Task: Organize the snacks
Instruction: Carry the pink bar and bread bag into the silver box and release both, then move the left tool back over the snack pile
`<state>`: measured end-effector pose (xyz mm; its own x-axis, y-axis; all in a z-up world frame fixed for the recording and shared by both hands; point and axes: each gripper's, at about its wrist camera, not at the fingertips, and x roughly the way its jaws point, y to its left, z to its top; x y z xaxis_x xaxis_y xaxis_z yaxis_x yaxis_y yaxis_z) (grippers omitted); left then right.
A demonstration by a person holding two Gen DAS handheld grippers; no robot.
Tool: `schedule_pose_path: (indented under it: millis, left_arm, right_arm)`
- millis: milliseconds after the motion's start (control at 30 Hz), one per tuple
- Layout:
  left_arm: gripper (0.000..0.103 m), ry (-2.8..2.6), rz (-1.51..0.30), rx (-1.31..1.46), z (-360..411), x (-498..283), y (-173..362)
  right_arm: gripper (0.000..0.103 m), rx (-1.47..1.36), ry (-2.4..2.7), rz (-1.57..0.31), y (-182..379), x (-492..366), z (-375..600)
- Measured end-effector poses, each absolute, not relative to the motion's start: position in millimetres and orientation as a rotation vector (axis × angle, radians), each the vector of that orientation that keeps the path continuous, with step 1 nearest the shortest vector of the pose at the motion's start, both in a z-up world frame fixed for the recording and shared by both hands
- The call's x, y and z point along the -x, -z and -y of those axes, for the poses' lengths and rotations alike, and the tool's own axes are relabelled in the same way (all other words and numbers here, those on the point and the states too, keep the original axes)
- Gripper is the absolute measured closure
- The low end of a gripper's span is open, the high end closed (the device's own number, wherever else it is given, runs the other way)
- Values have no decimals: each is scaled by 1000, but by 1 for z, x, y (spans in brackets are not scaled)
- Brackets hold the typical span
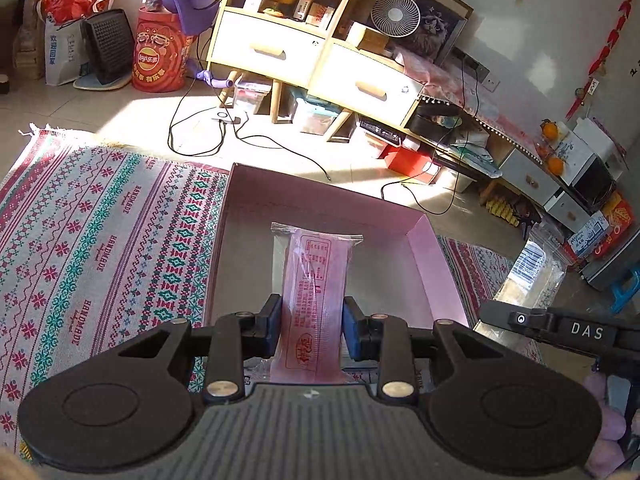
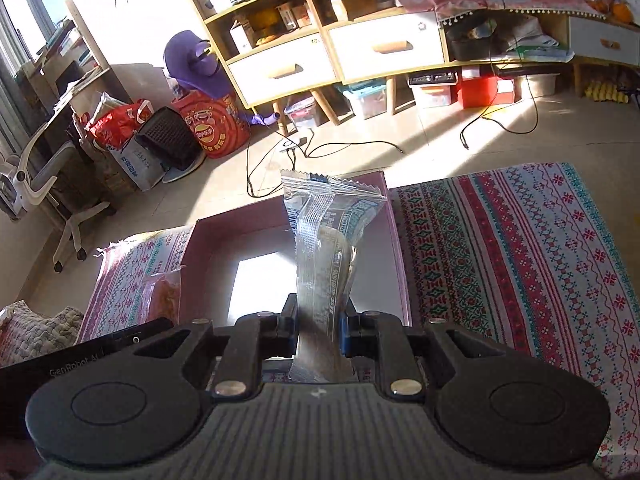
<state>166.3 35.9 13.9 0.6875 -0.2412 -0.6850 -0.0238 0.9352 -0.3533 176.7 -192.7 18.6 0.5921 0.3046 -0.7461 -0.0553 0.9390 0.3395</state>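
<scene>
Crinkly snack packets [image 1: 314,300] [image 2: 324,264] (both clamped)

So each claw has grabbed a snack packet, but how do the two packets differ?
The pink packet in the left gripper is flat, with red print; the clear packet in the right gripper is see-through, crinkled, with blue print and a zigzag top edge. The pink one has a straight sealed end. Both are long, single-serve wrappers, clamped near one end above the pink box.
</scene>
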Motion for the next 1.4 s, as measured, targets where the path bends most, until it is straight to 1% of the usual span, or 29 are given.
schedule_pose_path:
  millis: [200, 333, 633, 667, 700, 767, 800, 833, 967, 1033, 1167, 1233, 1400]
  left_arm:
    - [66, 111, -779, 346, -37, -182, -11]
    - [66, 100, -778, 333, -37, -189, -2]
    - [66, 80, -795, 323, -32, -193, 6]
    - [66, 81, -795, 315, -30, -192, 5]
    - [65, 82, -794, 306, -30, -193, 5]
    - [57, 75, -800, 285, -28, -193, 4]
    - [49, 75, -804, 278, -28, -192, 3]
    - [44, 77, -808, 267, -28, -192, 4]
    - [39, 82, -827, 234, -27, -189, 4]
    - [33, 84, -836, 233, -28, -188, 3]
    - [25, 107, -834, 204, -26, -181, -3]
    - [19, 117, -831, 184, -24, -176, -6]
    - [12, 144, -835, 154, -22, -159, -13]
  right_arm:
    - [86, -278, -258, -901, -14, -194, 192]
    - [86, -238, -254, -891, -10, -200, 186]
    - [85, -247, -276, -905, -4, -204, 185]
    - [83, -245, -282, -909, -4, -205, 184]
    - [78, -249, -288, -914, -4, -205, 184]
    - [66, -261, -289, -919, -5, -203, 185]
    - [56, -264, -295, -916, -6, -202, 185]
    - [48, -259, -299, -914, -7, -200, 184]
    - [41, -237, -299, -916, -11, -197, 181]
    - [35, -232, -300, -918, -13, -195, 180]
    - [27, -200, -308, -920, -18, -188, 176]
    - [23, -186, -310, -917, -21, -183, 174]
    - [17, -179, -314, -920, -26, -172, 175]
